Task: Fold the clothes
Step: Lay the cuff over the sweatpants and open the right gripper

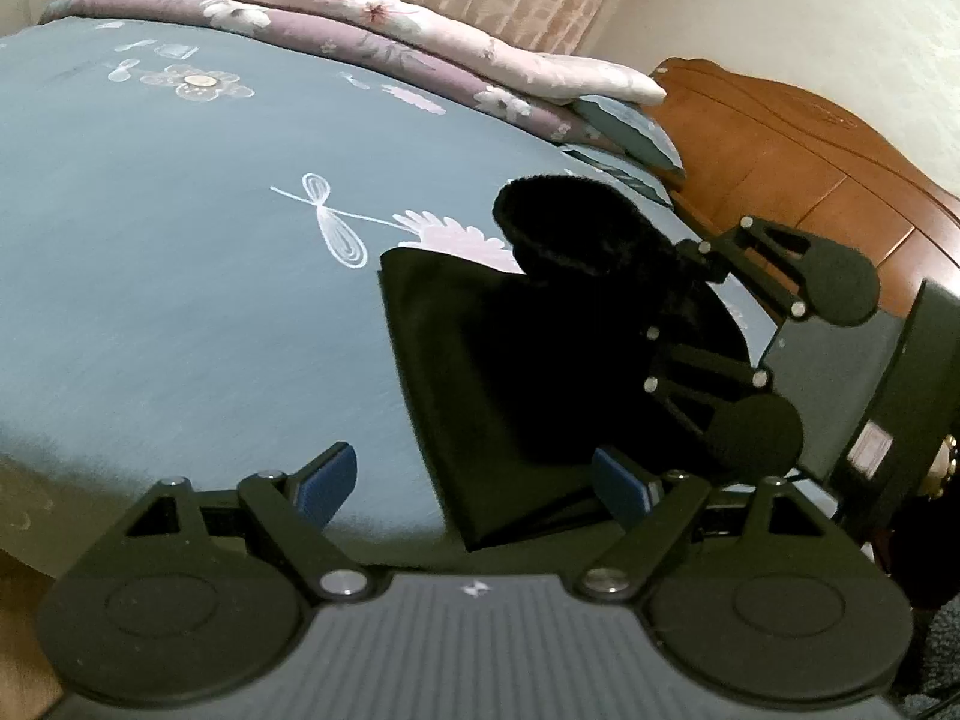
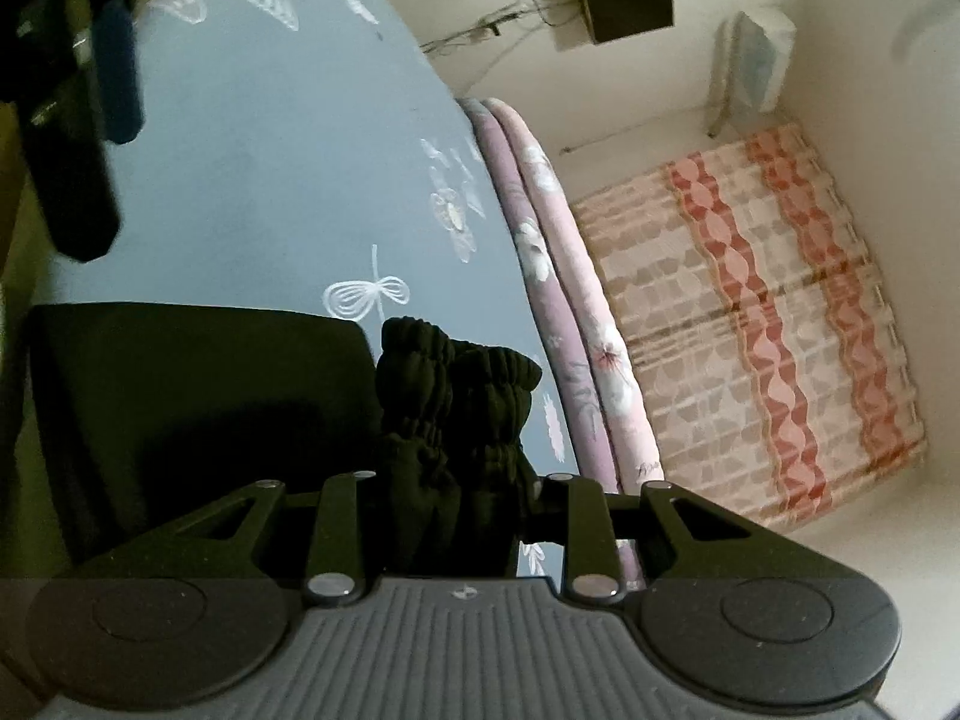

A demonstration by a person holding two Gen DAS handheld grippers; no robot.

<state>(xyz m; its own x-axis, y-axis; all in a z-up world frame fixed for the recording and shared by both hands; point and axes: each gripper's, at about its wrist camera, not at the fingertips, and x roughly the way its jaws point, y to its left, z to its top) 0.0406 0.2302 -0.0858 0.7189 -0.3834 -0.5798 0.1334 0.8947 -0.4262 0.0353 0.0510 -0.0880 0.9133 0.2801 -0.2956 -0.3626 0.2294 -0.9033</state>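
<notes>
Two grippers: left gripper (image 1: 480,483) wide open, right gripper (image 2: 456,480) clamped on black garment (image 2: 198,396).

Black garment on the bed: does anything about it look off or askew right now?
Yes. The garment lies partly folded flat on the bed, but its elastic waistband is bunched and lifted upright in the right gripper, not lying flat. The left gripper has its jaws open at the near edge.

Garment (image 1: 510,396) is lying on the bed (image 1: 180,276) before my fingers (image 1: 327,483); quilts (image 1: 372,30) are lying stacked behind, headboard (image 1: 798,168) standing right.
</notes>
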